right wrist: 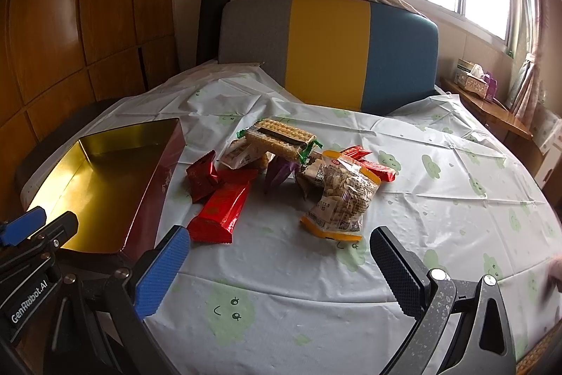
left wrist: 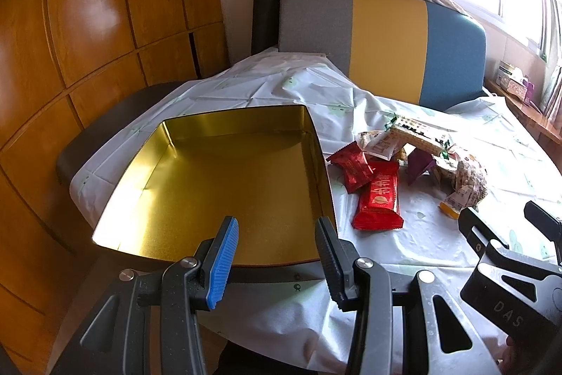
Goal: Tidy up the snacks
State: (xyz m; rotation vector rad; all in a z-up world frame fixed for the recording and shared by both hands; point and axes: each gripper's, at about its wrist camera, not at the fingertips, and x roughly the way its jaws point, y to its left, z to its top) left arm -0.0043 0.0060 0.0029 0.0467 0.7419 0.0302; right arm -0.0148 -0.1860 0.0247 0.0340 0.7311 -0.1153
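An empty gold-lined tin box (left wrist: 224,185) with dark red outer walls (right wrist: 154,185) sits at the table's left. A pile of snacks lies to its right: a long red packet (right wrist: 221,211) (left wrist: 379,199), a small red packet (right wrist: 202,176) (left wrist: 353,166), a clear bag of nuts with orange trim (right wrist: 342,199), a cracker bar (right wrist: 279,137) (left wrist: 418,134) and a purple wrapper (right wrist: 279,173). My left gripper (left wrist: 277,231) is open and empty over the box's near edge. My right gripper (right wrist: 281,252) is open and empty, just in front of the nut bag.
The table wears a white cloth with green prints (right wrist: 439,199). A grey, yellow and blue chair back (right wrist: 330,51) stands behind it. Wooden cabinets (left wrist: 87,23) line the left. A side shelf with a tissue box (right wrist: 470,76) is at the right, under the window.
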